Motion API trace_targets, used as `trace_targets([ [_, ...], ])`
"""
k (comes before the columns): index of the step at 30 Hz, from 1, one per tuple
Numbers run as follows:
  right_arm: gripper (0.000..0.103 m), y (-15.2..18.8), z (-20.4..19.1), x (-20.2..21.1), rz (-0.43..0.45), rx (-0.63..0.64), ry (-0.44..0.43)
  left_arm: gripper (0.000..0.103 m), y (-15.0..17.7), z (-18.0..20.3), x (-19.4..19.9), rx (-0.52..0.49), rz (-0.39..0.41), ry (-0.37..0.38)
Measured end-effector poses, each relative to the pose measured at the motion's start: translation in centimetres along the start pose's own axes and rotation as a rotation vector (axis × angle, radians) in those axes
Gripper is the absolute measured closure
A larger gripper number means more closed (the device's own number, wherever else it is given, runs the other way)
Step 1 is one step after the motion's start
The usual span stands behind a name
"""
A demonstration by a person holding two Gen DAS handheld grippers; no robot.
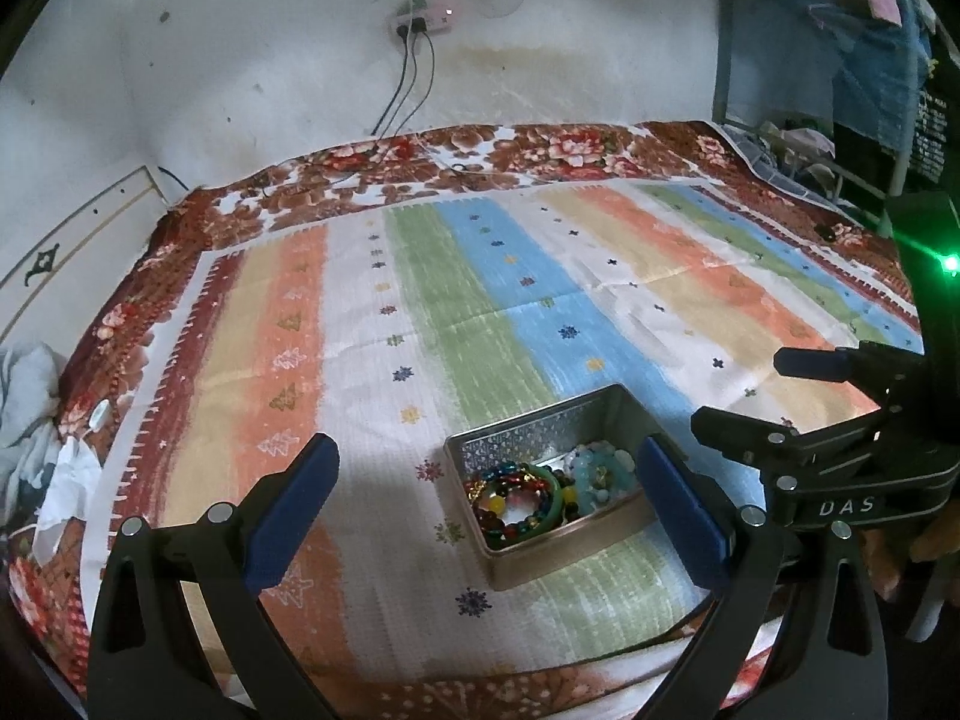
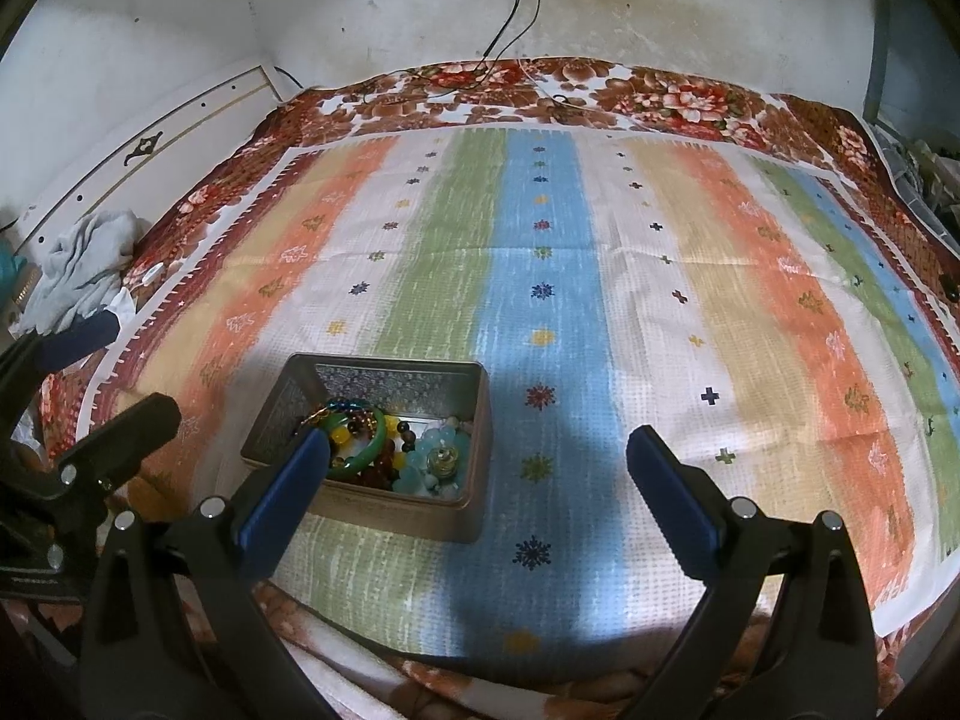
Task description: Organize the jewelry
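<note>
An open metal tin (image 1: 543, 420) (image 2: 420, 372) sits on the striped cloth. It holds a green bangle (image 1: 555, 495) (image 2: 366, 450), bead bracelets in mixed colours (image 1: 510, 498) (image 2: 384, 468) and pale blue beads (image 1: 600, 468) (image 2: 420, 468). My left gripper (image 1: 489, 468) is open and empty above the cloth, with the tin between its fingers' line of sight. My right gripper (image 2: 480, 462) is open and empty, its left finger (image 2: 300, 468) over the tin's near left corner. The right gripper also shows at the right of the left wrist view (image 1: 810, 396).
A striped cloth (image 1: 480, 276) (image 2: 660, 276) covers a floral blanket (image 1: 420, 162) (image 2: 660, 96) on a bed against a white wall. Cables hang from a wall socket (image 1: 414, 24). Crumpled grey cloth (image 2: 84, 264) lies at the left edge. Clothes hang at the far right (image 1: 870, 30).
</note>
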State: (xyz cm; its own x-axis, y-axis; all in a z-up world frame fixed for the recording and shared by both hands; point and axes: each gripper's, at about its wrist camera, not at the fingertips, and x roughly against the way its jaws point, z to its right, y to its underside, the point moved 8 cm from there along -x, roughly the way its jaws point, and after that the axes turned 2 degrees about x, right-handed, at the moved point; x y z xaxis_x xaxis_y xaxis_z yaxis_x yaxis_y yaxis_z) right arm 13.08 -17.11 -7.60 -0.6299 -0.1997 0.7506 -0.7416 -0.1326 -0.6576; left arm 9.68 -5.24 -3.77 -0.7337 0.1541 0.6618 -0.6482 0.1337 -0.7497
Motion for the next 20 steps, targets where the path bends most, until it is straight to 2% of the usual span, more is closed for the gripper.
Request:
trace_targets([
  [20, 0.005, -0.02, 0.01, -0.01, 0.0, 0.0, -0.001, 0.006, 0.69, -0.37, -0.42, 0.02, -0.03, 0.01],
])
